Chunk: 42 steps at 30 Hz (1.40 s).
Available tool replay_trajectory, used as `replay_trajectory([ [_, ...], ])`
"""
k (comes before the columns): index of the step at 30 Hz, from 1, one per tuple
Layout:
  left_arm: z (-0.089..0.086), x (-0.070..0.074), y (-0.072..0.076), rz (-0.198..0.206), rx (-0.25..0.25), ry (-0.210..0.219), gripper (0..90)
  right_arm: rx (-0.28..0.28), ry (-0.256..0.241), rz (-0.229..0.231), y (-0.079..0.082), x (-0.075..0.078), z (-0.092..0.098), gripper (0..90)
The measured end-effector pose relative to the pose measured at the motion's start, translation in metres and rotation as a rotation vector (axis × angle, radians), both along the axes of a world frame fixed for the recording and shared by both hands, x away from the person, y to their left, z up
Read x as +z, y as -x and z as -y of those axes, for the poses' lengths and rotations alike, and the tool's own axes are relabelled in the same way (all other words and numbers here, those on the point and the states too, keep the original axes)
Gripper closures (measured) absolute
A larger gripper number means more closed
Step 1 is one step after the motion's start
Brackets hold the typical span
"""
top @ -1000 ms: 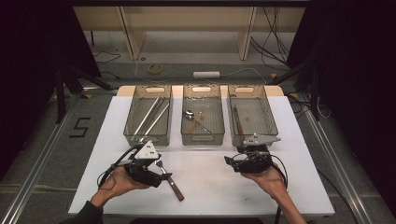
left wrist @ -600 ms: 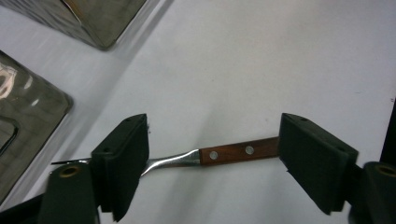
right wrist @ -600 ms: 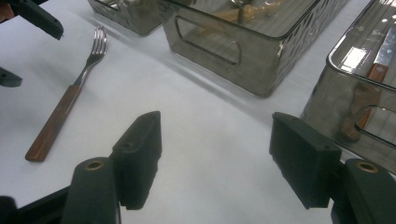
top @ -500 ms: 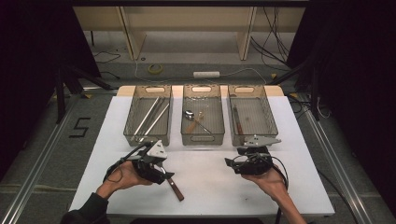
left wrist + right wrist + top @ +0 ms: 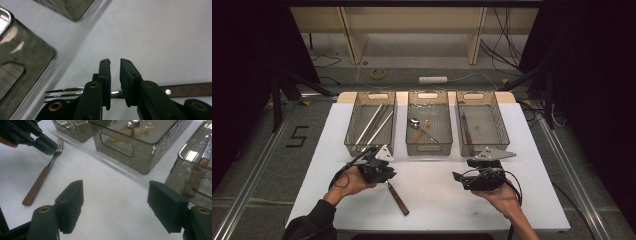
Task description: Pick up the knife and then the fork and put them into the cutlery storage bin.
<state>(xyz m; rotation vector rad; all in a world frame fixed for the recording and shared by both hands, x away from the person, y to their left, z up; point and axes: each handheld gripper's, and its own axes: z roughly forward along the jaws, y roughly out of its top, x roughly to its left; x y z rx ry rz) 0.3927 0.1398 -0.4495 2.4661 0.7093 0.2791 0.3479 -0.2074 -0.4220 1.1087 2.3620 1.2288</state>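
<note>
The left gripper (image 5: 114, 62), its 2 fingers nearly closed, hovers over the fork (image 5: 75, 91); the right gripper (image 5: 117, 202) gapes wide, empty.

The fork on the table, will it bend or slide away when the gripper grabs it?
The fork probably stays stiff: metal tines, wooden handle. It lies flat, so rolling seems unlikely. Its thin shiny neck between the left gripper jaws could slip or pivot.

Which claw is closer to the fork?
Left. The left claw hovers right over the fork, at its metal neck. The right claw waits farther off across the white table, jaws wide apart.
</note>
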Motion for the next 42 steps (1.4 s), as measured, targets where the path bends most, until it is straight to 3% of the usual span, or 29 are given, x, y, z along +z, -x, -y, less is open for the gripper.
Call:
replay_trajectory([
  [7,-0.002,-0.005,-0.004,-0.007,0.018,-0.008,88.5,0.005,-0.007,0.005,0.006,0.0,0.001,29.5],
  [25,-0.005,-0.019,-0.009,-0.064,0.027,-0.062,88.8,0.016,-0.005,0.004,0.013,-0.003,0.003,29.2],
  [34,-0.008,-0.017,-0.003,-0.081,0.04,-0.09,88.8,0.015,0.003,0.003,0.014,-0.003,0.004,29.3],
  [39,-0.014,-0.015,0.004,-0.104,0.053,-0.128,88.8,0.019,0.007,0.003,0.015,-0.003,0.004,29.3],
  [42,-0.018,-0.015,0.008,-0.122,0.073,-0.127,88.8,0.02,0.01,-0.002,0.015,-0.004,0.003,29.3],
])
